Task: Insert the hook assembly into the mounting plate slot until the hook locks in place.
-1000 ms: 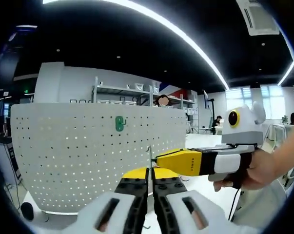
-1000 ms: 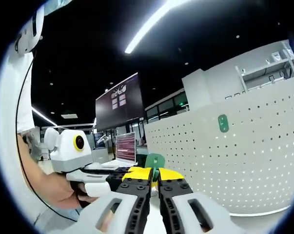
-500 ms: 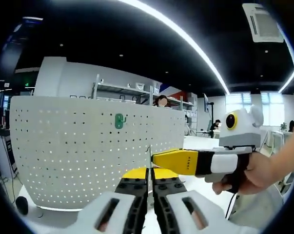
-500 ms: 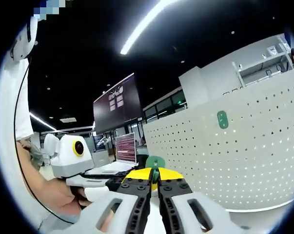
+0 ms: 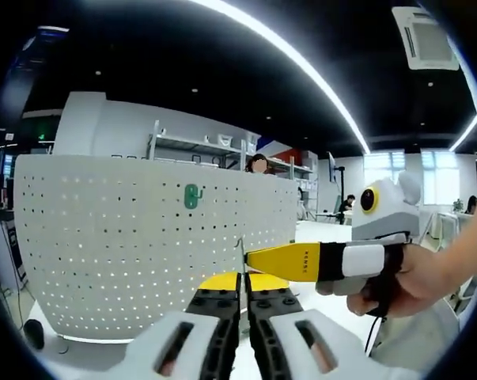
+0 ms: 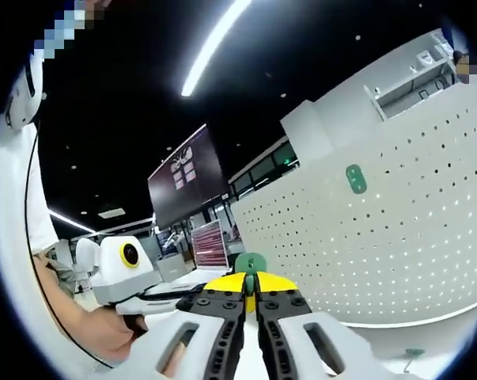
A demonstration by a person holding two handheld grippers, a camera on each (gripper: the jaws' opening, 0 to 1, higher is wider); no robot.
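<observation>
The insertion is not yet done. The white perforated mounting plate (image 5: 155,245) stands ahead with one green hook (image 5: 192,195) already seated on it, apart from both grippers.

The right gripper (image 6: 250,286) has its jaws closed on a second green hook assembly (image 6: 251,264), whose rounded top shows above the tips. The left gripper (image 5: 243,279) has its jaws pressed together on a thin metal wire (image 5: 243,252) (probably part of that same assembly).

Remaining, by estimate: carry the hook to the plate, enter a slot, press until locked.

Green hook (image 6: 251,262) mostly hidden behind right gripper (image 6: 251,286), its shape unclear.
</observation>
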